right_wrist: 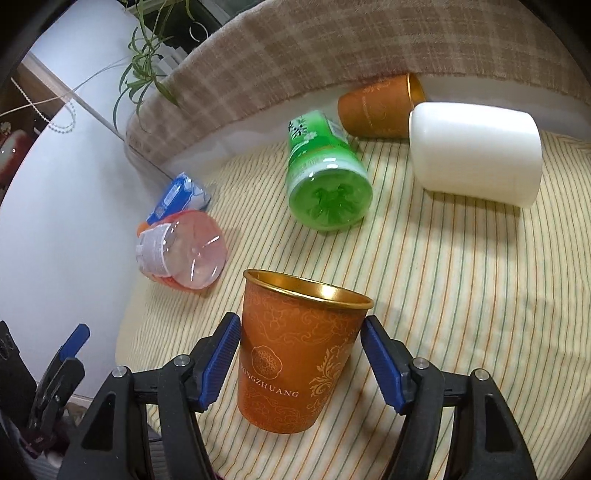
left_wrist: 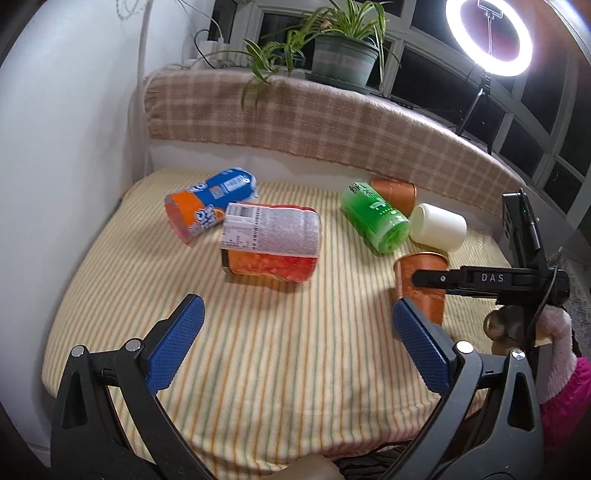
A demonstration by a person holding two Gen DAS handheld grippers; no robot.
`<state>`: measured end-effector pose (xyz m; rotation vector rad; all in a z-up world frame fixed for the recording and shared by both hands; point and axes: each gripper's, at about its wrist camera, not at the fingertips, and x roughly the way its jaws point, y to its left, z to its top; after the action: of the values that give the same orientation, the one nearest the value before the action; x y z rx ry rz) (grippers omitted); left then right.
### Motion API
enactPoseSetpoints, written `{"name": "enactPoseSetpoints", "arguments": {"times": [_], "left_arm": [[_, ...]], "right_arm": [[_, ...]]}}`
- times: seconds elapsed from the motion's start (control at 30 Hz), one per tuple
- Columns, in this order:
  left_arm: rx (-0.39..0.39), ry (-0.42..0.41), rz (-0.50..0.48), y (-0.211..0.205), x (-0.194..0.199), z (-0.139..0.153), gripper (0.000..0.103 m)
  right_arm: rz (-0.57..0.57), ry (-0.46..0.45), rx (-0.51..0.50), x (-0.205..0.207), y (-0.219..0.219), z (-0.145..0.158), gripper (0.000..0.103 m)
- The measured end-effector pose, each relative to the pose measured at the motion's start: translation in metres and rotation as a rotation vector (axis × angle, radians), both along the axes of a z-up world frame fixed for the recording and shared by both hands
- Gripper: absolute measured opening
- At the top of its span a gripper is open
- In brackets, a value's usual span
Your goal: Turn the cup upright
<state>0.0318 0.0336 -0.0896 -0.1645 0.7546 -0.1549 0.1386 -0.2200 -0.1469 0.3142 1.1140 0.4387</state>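
Orange paper cup with gold rim and gold floral print (right_wrist: 299, 360) stands upright on the yellow striped cloth surface (right_wrist: 461, 295), mouth up, near the front edge. Right tongs (right_wrist: 300, 362) straddle it, blue pads on either side of the cup wall; left pad looks to be touching, right pad shows a thin gap, so jaws partly open and not clamped. In the left wrist view the same cup (left_wrist: 421, 284) sits at right with the right tongs' black arm across it. Left tongs (left_wrist: 295, 343) spread wide, holding nothing, over bare cloth. Lying on their sides farther back: green plastic bottle (right_wrist: 325, 177), white plastic cup (right_wrist: 476, 151), second orange paper cup (right_wrist: 376, 109), red-orange bottle with white label (left_wrist: 271, 242), blue-and-orange labelled bottle (left_wrist: 210, 206). Potted spider plant (left_wrist: 343, 55) on the plaid-covered ledge (left_wrist: 295, 114); ring light (left_wrist: 489, 35) at upper right.
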Motion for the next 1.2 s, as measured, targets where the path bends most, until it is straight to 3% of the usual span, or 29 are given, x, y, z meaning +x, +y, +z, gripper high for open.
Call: {"name": "enactPoseSetpoints", "arguments": {"times": [0.17, 0.53, 0.77, 0.9, 1.2], "left_arm": [[-0.025, 0.02, -0.043, -0.011, 0.01, 0.0, 0.103], [-0.186, 0.16, -0.241, -0.053, 0.056, -0.005, 0.1], [-0.262, 0.298, -0.338, -0.088, 0.093, -0.026, 0.095], [-0.304, 0.374, -0.351, -0.097, 0.112, -0.04, 0.085], [-0.328, 0.466, -0.356, -0.112, 0.137, -0.059, 0.085]], "right_arm": [[-0.026, -0.034, 0.028, -0.01, -0.009, 0.006, 0.083], [-0.17, -0.143, -0.018, -0.074, -0.06, 0.028, 0.083], [-0.286, -0.132, -0.023, -0.107, -0.099, 0.023, 0.083], [-0.325, -0.123, -0.028, -0.118, -0.113, 0.018, 0.083], [-0.351, -0.118, -0.017, -0.122, -0.12, 0.015, 0.083]]}}
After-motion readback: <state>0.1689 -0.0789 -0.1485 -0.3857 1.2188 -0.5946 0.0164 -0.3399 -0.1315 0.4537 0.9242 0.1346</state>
